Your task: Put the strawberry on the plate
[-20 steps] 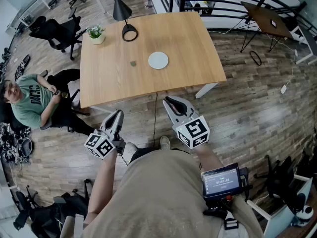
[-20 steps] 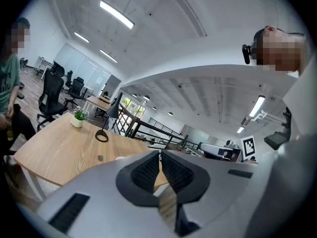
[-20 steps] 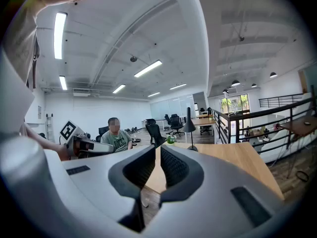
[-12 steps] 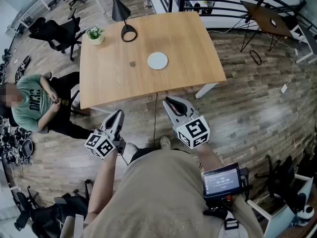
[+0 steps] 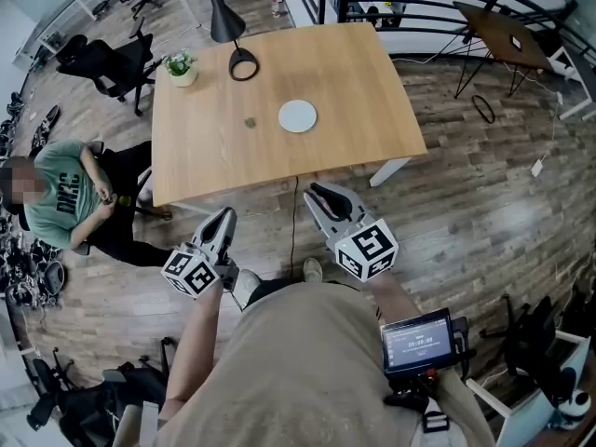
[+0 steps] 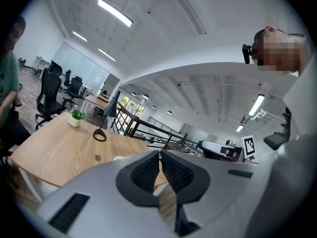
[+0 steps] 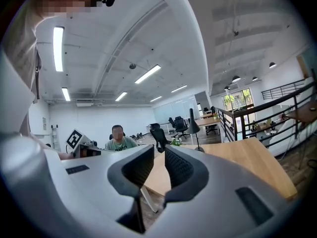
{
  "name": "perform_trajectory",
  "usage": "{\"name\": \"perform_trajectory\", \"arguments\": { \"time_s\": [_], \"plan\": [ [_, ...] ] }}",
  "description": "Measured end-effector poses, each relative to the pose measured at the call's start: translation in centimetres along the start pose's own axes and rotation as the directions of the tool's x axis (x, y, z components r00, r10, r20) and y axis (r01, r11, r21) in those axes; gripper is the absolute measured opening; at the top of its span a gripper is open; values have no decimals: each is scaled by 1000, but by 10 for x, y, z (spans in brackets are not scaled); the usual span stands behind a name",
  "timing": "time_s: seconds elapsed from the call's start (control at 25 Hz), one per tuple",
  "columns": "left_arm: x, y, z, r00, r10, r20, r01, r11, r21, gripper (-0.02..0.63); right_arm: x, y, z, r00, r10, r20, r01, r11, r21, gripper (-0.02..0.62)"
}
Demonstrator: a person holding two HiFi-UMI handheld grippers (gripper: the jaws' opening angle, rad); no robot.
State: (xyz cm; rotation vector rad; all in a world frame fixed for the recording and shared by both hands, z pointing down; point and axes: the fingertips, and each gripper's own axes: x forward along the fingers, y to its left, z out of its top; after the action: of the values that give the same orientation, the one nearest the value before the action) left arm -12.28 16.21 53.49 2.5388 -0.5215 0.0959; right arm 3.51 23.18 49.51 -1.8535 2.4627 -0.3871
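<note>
A small dull-coloured strawberry [image 5: 250,121] lies on the wooden table [image 5: 354,73], a little left of a white round plate [image 5: 298,115]. In the left gripper view the strawberry [image 6: 98,157] shows as a dark speck and the plate [image 6: 119,158] peeks over the jaws. Both grippers hang in front of the table's near edge, above the floor and well short of both things. My left gripper [image 5: 223,218] [image 6: 159,153] is shut with nothing in it. My right gripper [image 5: 318,194] [image 7: 159,148] is also shut and empty.
A black lamp with a ring base [image 5: 244,62] and a small potted plant [image 5: 181,65] stand at the table's far left. A person in a green shirt [image 5: 60,203] sits left of the table beside office chairs [image 5: 102,59]. A cable [image 5: 292,222] hangs from the near edge.
Both grippers have stayed almost where they were, shifted slightly. The seated person at the left has turned and moved a little.
</note>
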Motion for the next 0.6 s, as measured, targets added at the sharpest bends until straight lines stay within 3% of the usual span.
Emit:
{"name": "perform_trajectory", "arguments": {
  "time_s": [0.16, 0.6],
  "plan": [
    [7, -4, -2, 1000, 4, 0, -4, 1000, -4, 2, -5, -5, -1, 1000, 19, -5, -19, 1000, 0, 83],
    [8, -10, -8, 999, 47, 13, -47, 999, -20, 2, -7, -12, -7, 998, 56, -26, -56, 998, -25, 83]
  ]
}}
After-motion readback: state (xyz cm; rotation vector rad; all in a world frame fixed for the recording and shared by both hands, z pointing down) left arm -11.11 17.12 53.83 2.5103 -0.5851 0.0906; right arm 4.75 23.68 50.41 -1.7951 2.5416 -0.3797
